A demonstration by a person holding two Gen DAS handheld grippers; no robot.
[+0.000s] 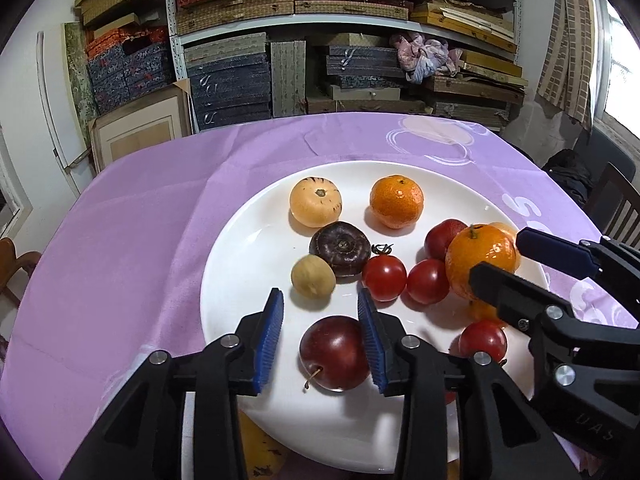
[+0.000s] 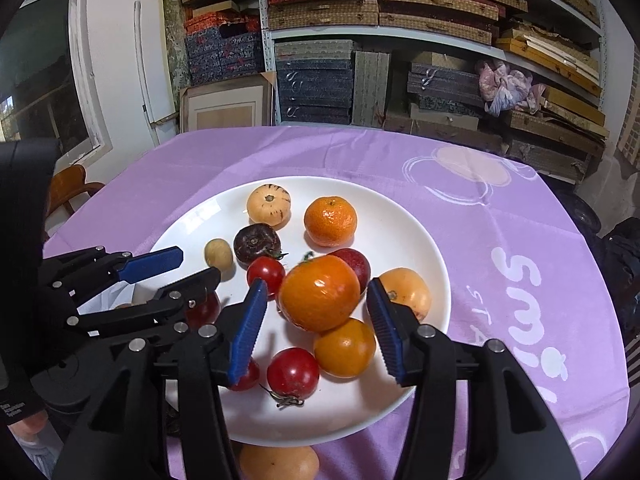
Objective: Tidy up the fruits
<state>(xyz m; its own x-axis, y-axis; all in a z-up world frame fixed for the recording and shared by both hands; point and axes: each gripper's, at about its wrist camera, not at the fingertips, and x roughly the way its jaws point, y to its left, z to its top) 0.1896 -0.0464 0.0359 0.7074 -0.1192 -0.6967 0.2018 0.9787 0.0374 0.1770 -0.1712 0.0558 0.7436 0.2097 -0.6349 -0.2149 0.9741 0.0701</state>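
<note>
A white plate [image 1: 240, 264] on the purple cloth holds several fruits. My left gripper [image 1: 319, 296] is open around a dark red plum [image 1: 334, 354] that rests on the plate; the right pad is against it and the left pad stands clear. My right gripper [image 2: 316, 284] is open around a large tangerine [image 2: 320, 292] lying on the pile, with a small gap at each pad. Also on the plate are a second tangerine [image 1: 396, 200], a pale striped fruit [image 1: 316, 202], a dark purple fruit [image 1: 340, 248], a small tan fruit [image 1: 313, 282], cherry tomatoes [image 1: 384, 278] and yellow-orange tomatoes [image 2: 344, 348].
A peach-coloured fruit [image 2: 280, 462] lies on the purple tablecloth [image 2: 500, 240] just in front of the plate. Shelves stacked with boxes [image 1: 340, 20] stand behind the table. Wooden chairs sit at the left [image 2: 68, 192] and right [image 1: 616, 204] edges.
</note>
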